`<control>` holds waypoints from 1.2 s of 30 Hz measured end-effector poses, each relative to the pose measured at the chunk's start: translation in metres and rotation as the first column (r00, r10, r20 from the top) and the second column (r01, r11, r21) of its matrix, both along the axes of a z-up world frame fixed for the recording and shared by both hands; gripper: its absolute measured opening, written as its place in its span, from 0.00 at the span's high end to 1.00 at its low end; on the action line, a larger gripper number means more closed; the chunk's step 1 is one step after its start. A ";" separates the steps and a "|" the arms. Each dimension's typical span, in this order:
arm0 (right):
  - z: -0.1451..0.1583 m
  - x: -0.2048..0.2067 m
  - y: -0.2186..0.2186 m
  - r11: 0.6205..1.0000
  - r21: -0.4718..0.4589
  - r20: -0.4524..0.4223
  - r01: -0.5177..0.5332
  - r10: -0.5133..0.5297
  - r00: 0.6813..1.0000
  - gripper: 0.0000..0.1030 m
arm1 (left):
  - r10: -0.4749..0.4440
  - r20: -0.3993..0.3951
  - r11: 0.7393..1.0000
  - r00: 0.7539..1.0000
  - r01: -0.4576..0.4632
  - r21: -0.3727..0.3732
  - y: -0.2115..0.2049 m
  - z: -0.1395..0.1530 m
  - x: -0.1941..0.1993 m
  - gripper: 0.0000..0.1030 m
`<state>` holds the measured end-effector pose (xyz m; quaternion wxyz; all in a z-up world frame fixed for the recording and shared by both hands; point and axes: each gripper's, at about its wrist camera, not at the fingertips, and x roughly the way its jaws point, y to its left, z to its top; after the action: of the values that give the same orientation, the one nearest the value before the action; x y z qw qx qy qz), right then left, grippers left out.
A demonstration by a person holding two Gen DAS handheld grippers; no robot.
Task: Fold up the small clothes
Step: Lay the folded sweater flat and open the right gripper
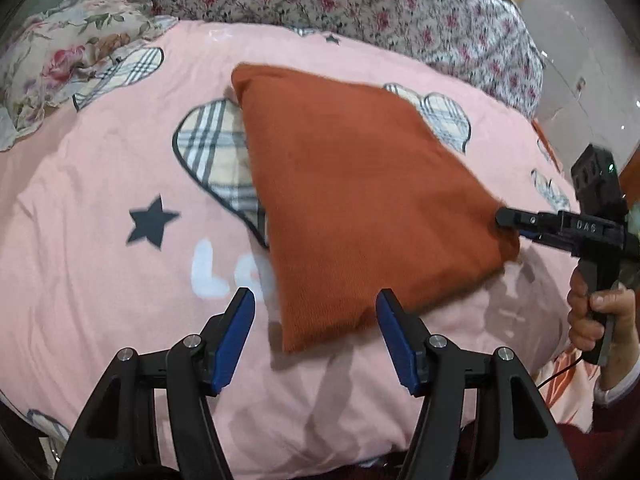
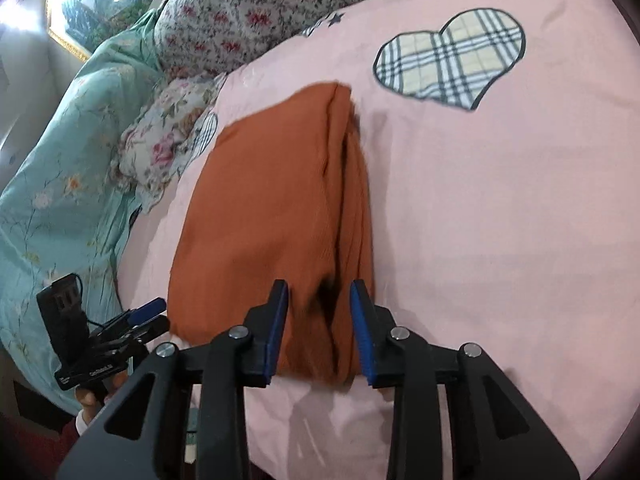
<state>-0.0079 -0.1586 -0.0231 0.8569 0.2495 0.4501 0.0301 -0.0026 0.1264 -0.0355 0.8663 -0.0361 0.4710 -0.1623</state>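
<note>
In the left wrist view, a flowered pillow (image 1: 60,60) lies at ten o'clock on the pink bedspread (image 1: 100,280), which carries a dark star (image 1: 150,222) and plaid hearts (image 1: 212,152). The left gripper (image 1: 316,308) sits at six o'clock with its blue pads spread wide and nothing between them – the near corner of the folded orange garment (image 1: 360,200) lies just beyond its tips. That garment rests flat at the centre of the bedspread, partly covering one plaid heart. At three o'clock the right gripper (image 1: 506,220) meets the garment's right corner, a hand (image 1: 600,316) around its handle.

In the right wrist view, a teal quilt (image 2: 60,200) runs along nine o'clock and the left gripper (image 2: 154,314) shows at eight o'clock, beside the garment's (image 2: 260,220) edge. The right gripper (image 2: 318,332) at six o'clock stands partly parted – the garment's layered near end lies between the pads, which do not press it. A plaid heart (image 2: 452,56) sits at one o'clock.
</note>
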 end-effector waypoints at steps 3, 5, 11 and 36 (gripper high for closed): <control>-0.005 0.000 0.006 1.000 -0.021 -0.003 -0.008 0.008 1.000 0.68 | -0.017 0.000 1.000 1.000 0.017 0.012 -0.002 -0.007 -0.004 0.38; -0.006 0.004 0.008 1.000 -0.008 -0.005 -0.013 0.013 1.000 0.68 | -0.042 -0.004 0.998 0.999 0.042 0.044 -0.007 -0.011 -0.005 0.38; 0.000 0.009 0.010 0.999 0.049 0.009 -0.018 0.017 1.000 0.94 | -0.018 0.023 0.991 1.000 0.014 0.130 -0.012 -0.019 -0.005 0.38; 0.016 -0.024 -0.016 0.991 -0.102 -0.007 0.090 -0.091 0.996 0.75 | -0.006 0.009 1.000 1.000 0.006 -0.003 0.021 0.014 -0.019 0.86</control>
<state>-0.0321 -0.1749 -0.0068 0.8663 0.2261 0.4443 -0.0331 -0.0216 0.1475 -0.0220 0.8678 -0.0352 0.4672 -0.1656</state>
